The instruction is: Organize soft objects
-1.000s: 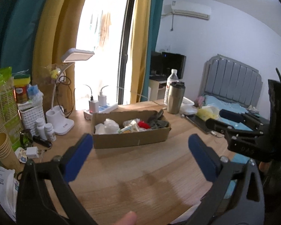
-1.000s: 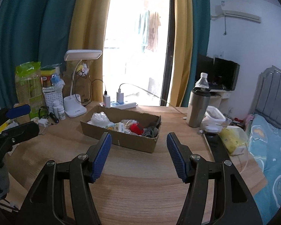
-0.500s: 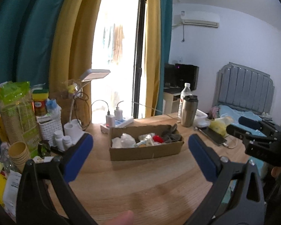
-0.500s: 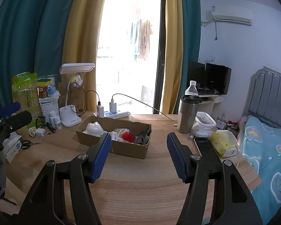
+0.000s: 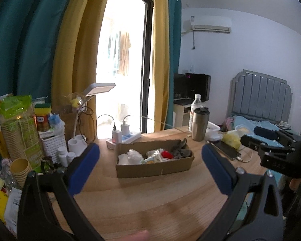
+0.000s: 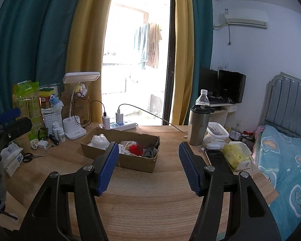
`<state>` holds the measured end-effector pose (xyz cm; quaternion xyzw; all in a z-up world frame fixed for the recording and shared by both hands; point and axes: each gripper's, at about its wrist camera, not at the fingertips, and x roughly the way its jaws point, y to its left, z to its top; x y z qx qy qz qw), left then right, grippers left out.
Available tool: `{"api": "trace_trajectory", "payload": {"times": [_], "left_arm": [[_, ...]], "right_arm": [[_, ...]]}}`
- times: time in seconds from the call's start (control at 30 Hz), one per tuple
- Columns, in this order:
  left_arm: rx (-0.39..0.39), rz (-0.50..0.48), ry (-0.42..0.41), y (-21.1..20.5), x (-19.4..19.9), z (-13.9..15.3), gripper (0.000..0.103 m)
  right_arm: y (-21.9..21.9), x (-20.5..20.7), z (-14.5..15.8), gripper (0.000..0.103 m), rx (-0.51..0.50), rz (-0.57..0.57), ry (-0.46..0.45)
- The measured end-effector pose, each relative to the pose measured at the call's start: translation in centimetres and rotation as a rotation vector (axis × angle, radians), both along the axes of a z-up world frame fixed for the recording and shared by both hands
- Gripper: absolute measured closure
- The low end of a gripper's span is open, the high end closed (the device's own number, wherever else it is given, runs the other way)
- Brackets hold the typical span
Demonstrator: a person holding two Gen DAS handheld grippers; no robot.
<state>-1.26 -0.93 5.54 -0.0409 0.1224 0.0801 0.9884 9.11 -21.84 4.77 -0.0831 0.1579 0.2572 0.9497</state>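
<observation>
**Two open claws above a bench with a box of soft items**

A shallow cardboard box [image 5: 154, 165] sits mid-bench [image 6: 150, 210], holding white crumpled material [image 6: 99, 140], a red soft object [image 6: 136, 150] and dark grey fabric [image 5: 180, 150]. The left claw [image 5: 150, 167] and right claw [image 6: 148, 165] both hover over the bench short of the box, jaws spread wide, gripping nothing. A steel tumbler [image 6: 197, 125] stands right of the box.

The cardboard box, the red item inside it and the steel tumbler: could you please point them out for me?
Cardboard box [image 6: 136, 163], right wrist view, on its front wall.
Red item [image 6: 136, 149], right wrist view, on its middle.
Steel tumbler [image 6: 197, 128], right wrist view, on its body.
</observation>
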Motion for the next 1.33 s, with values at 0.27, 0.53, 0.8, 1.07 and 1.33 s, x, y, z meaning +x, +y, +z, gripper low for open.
{"api": "trace_trajectory", "payload": {"times": [0.27, 0.53, 0.8, 1.07, 1.33], "left_arm": [[0.004, -0.006, -0.005, -0.33, -0.18, 0.22, 0.000], [0.006, -0.009, -0.006, -0.41, -0.13, 0.31, 0.000], [0.003, -0.018, 0.001, -0.40, 0.05, 0.41, 0.000], [0.010, -0.020, 0.005, -0.54, -0.04, 0.29, 0.000], [0.019, -0.029, -0.001, -0.59, 0.06, 0.02, 0.000]], "right_arm": [[-0.19, -0.23, 0.22, 0.037, 0.008, -0.006, -0.010], [-0.20, -0.23, 0.22, 0.037, 0.008, -0.007, -0.010], [-0.22, -0.25, 0.21, 0.037, 0.008, -0.007, -0.010], [-0.22, -0.23, 0.20, 0.037, 0.008, -0.006, -0.010], [-0.13, -0.04, -0.14, 0.037, -0.001, 0.003, 0.005]]}}
